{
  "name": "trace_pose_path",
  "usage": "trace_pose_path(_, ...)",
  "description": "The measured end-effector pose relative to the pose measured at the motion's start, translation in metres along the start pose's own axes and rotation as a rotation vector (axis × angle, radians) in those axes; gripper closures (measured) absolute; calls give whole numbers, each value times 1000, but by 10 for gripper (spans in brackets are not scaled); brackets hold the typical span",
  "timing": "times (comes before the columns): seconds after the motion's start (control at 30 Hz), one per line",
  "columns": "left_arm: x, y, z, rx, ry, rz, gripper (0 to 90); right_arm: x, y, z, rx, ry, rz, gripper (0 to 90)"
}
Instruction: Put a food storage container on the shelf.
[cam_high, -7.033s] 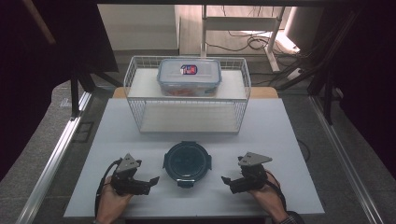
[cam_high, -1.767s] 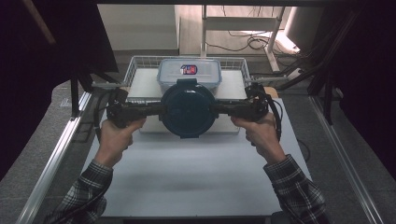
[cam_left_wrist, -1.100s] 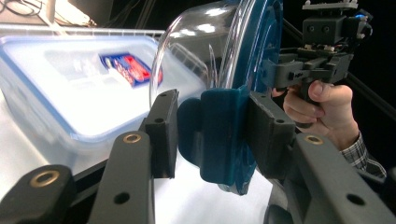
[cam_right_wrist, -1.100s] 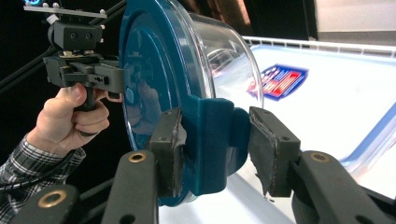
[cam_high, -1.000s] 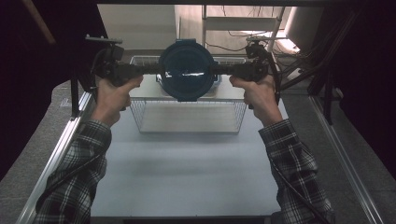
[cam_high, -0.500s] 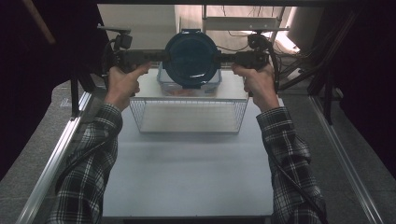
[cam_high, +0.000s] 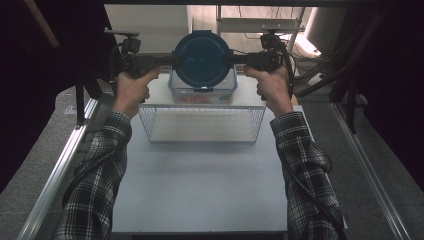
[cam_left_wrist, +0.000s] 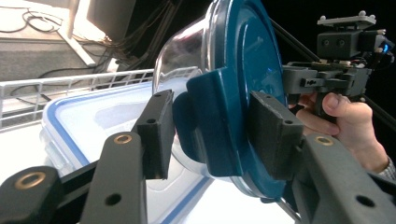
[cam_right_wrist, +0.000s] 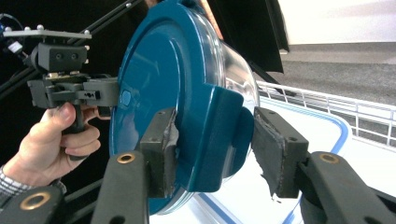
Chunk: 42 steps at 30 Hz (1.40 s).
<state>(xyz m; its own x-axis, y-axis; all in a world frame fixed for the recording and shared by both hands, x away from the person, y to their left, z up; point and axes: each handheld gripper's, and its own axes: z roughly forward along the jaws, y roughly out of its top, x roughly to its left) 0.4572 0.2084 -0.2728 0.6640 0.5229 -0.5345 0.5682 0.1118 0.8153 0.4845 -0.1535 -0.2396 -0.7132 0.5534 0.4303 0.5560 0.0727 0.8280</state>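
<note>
Overhead, a person in plaid sleeves holds a round glass bowl with a blue lid (cam_high: 201, 59) level between two grippers, at the far end of a white worktop (cam_high: 200, 185). The bowl is directly above a clear rectangular container with a blue-rimmed lid (cam_high: 202, 92). That container sits at the far side of a white wire basket (cam_high: 202, 125). Whether the bowl's base touches the container lid cannot be told.

The left gripper (cam_high: 172, 60) has the lid's left side tab (cam_left_wrist: 215, 121) between its pads, and the right gripper (cam_high: 231, 60) has the right side tab (cam_right_wrist: 219, 135). Both sets of jaws have just been opening. The pads sit right at the tabs, but it cannot be told whether they press on them.

The main risk, as I judge it, is a drop. If the bowl is not yet resting on something, loosening pads could let a tab slip, and the glass would fall onto the container or the basket wire. If one side lets go first, the bowl could tip towards that side. The grip is on the lid alone, so a loose lid could part from the glass. The container's smooth lid may also let the bowl slide.
</note>
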Motion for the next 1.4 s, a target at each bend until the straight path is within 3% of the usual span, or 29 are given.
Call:
trace_pose_path(0.13, 4, 1, 5, 6, 22, -12, 488, -5, -1, 3, -13, -3, 30, 477)
trace_pose_path(0.17, 3, 1, 7, 3, 48, -13, 466, -6, -1, 5, -16, -18, 32, 468)
trace_pose_path(0.2, 2, 1, 7, -1, 75, -1, 453, -6, -1, 6, -16, -38, 31, 516)
trace_pose_path(0.27, 2, 3, 7, -31, 85, 0, 464, -4, 0, 8, -21, -87, 3, 497)
trace_pose_path(0.3, 0, 4, 9, -24, 104, 20, 503, -4, 0, 8, -43, -91, 12, 534)
trace_pose_path(0.33, -1, 4, 10, -18, 123, 35, 480, -3, 0, 9, -27, -118, -3, 510)
trace_pose_path(0.47, -12, 6, 8, -51, 204, 109, 450, 4, 0, 8, -35, -146, -33, 534)
trace_pose_path(0.63, -25, -5, -10, -82, 198, 141, 537, 14, -3, -6, -54, -148, -103, 578)
trace_pose_path(0.77, -30, -24, -13, -28, 159, 167, 712, 19, -10, -17, -39, -138, -140, 711)
trace_pose_path(0.87, -29, -32, -6, 18, 175, 191, 785, 19, -21, -13, 9, -156, -181, 764)
trace_pose_path(1.0, -22, -29, 2, 20, 207, 169, 794, 15, -27, -3, 44, -174, -182, 780)
trace_pose_path(1.2, -13, -21, 6, 7, 259, 143, 786, 10, -24, 2, 30, -198, -171, 769)
trace_pose_path(1.3, -11, -23, 4, -18, 251, 130, 760, 9, -25, 2, 21, -190, -161, 752)
trace_pose_path(1.4, -12, -33, 2, -25, 224, 134, 696, 11, -30, 1, 28, -182, -185, 696)
